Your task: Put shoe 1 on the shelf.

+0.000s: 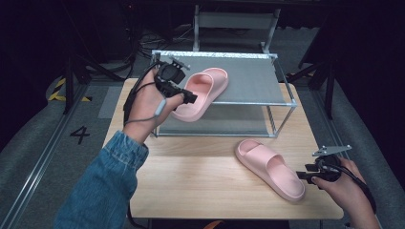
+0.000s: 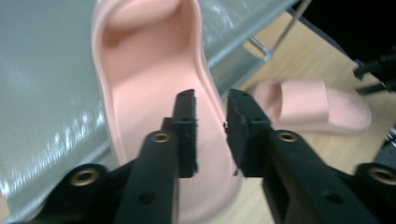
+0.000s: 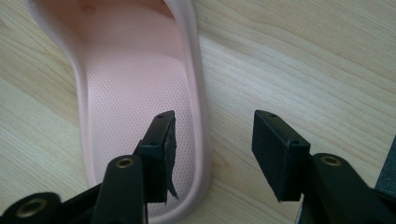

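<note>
Holding a pink slipper [image 1: 200,93] by its heel rim, the left tongs [image 1: 190,98] sit at the front left of the rack [image 1: 282,86]. In the left gripper view the jaws stand close together with the slipper's [image 2: 154,93] side wall pinched between them, one jaw inside the footbed, one outside; left tongs [image 2: 211,133] gripping the slipper. The slipper lies tilted across the rack's top shelf [image 1: 248,81], toe toward the rear, heel hanging past the front rail. Whether the sole rests fully on the shelf cannot be told.

The rack stands at the far edge of the table [image 1: 191,181], a grey two-tier metal frame; lower shelf [image 1: 229,121] visible under the top one.

Second slipper [image 1: 270,167] lies flat on the table near the front right corner, toe strap pointing toward the rack, heel toward the right hand [image 1: 344,186]. The right tongs [image 1: 305,176] are at its heel end. In the right gripper view the jaws are spread wide: the left jaw is over the dotted footbed of the slipper [image 3: 135,93], the right jaw over bare wood beside it, the rim between them. Right tongs [image 3: 212,140] open, gripping nothing.

The left forearm wears a denim sleeve [image 1: 105,186]. A cable [image 1: 143,114] trails from the left tongs.
</note>
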`<state>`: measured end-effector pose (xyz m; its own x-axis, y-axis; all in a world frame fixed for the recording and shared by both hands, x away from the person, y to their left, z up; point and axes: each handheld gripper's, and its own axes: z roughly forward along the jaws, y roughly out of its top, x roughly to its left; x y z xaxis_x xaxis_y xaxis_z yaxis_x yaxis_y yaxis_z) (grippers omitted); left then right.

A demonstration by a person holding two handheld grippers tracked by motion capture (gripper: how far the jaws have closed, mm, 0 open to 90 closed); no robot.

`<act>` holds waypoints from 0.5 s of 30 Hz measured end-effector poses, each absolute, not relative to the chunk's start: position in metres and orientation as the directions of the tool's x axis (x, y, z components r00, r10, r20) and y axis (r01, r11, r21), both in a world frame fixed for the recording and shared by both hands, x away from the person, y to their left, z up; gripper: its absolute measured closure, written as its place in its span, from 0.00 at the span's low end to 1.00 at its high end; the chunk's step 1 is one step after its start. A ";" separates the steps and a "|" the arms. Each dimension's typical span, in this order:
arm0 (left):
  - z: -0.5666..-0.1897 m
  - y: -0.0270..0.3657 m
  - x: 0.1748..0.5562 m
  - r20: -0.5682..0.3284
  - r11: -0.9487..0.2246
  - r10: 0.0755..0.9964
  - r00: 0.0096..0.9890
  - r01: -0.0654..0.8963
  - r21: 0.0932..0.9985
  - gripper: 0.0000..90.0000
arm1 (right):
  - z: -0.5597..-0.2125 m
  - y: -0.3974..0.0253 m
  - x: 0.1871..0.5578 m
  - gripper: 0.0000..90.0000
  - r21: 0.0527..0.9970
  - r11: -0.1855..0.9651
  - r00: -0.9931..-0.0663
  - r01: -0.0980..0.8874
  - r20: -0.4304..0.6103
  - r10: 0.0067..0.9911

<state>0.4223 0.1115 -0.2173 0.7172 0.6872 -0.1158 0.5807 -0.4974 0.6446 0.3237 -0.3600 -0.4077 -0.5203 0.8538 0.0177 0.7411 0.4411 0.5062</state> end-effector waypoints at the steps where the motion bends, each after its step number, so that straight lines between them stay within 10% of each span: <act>1: -0.221 0.117 0.417 -0.115 -0.506 0.681 0.723 0.579 0.640 0.87 | -0.408 -0.360 0.324 0.57 0.506 0.443 -0.521 0.740 0.016 0.853; 15: -0.253 0.150 0.393 -0.113 -0.579 0.612 0.783 0.541 0.610 1.00 | -0.406 -0.354 0.322 0.57 0.500 0.459 -0.537 0.734 0.013 0.843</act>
